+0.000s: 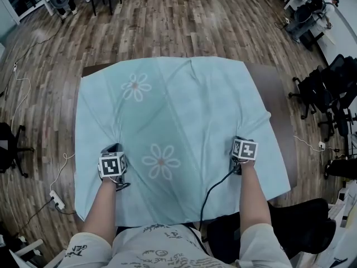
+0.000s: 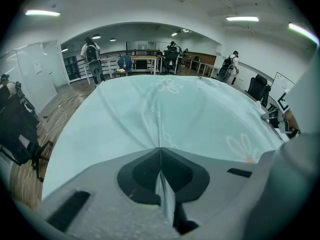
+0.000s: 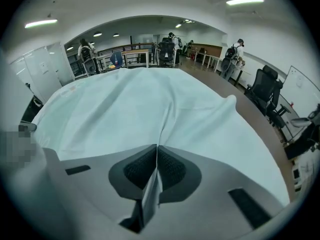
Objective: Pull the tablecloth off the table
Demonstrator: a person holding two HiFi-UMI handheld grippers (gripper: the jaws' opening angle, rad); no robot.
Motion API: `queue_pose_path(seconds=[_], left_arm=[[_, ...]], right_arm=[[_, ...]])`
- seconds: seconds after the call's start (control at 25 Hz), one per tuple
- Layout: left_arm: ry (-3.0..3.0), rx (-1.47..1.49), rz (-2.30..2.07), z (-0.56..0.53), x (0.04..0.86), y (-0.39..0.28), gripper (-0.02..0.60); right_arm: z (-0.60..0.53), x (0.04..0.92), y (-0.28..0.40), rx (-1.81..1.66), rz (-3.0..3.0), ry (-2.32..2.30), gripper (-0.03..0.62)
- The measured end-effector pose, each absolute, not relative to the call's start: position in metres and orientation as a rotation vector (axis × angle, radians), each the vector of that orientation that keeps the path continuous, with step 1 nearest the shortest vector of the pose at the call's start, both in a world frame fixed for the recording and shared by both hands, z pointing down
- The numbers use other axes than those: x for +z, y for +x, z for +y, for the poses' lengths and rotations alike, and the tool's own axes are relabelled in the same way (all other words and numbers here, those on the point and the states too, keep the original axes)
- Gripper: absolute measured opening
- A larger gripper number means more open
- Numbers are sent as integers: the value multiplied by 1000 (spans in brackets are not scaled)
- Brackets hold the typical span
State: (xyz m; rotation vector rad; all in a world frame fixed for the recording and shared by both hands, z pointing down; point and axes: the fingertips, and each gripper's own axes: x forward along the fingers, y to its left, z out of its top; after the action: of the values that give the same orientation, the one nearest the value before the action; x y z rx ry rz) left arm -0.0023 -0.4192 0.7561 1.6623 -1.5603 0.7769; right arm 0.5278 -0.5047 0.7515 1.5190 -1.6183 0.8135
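Pinching the tablecloth (image 1: 178, 110) at the near left with the left gripper (image 1: 111, 148), jaws closed tight on a raised fold of the pale blue fabric, creases fanning out from the grip toward the far edge. Showing the same in the left gripper view: left gripper (image 2: 160, 150) squeezing a thin ridge of cloth, tablecloth (image 2: 165, 109) stretching away ahead.

Lying between the two grippers, a printed flower (image 1: 160, 161); sitting farther back on the left, a second flower (image 1: 135, 86).

Clamping another fold at the near right with the right gripper (image 1: 240, 141), cloth bunching and wrinkling around it. In its own view, right gripper (image 3: 156, 148) biting shut on a narrow strip of fabric.

Covering most of the table (image 1: 279, 110), leaving a brown strip bare along the right side, near edge seemingly hanging over toward the person. Trailing back from the right gripper, a black cable (image 1: 212, 191).
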Motion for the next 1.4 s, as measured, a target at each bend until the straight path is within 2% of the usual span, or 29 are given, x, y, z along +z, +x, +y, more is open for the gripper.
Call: queue_pose_path(seconds=[0.52, 1.4], left_arm=[[1787, 580, -1580, -405, 696, 6, 9], [2173, 256, -1402, -363, 553, 64, 8]], right_arm=[[-482, 670, 508, 655, -1781, 1728, 14], [-389, 515, 421, 395, -2063, 1920, 14]])
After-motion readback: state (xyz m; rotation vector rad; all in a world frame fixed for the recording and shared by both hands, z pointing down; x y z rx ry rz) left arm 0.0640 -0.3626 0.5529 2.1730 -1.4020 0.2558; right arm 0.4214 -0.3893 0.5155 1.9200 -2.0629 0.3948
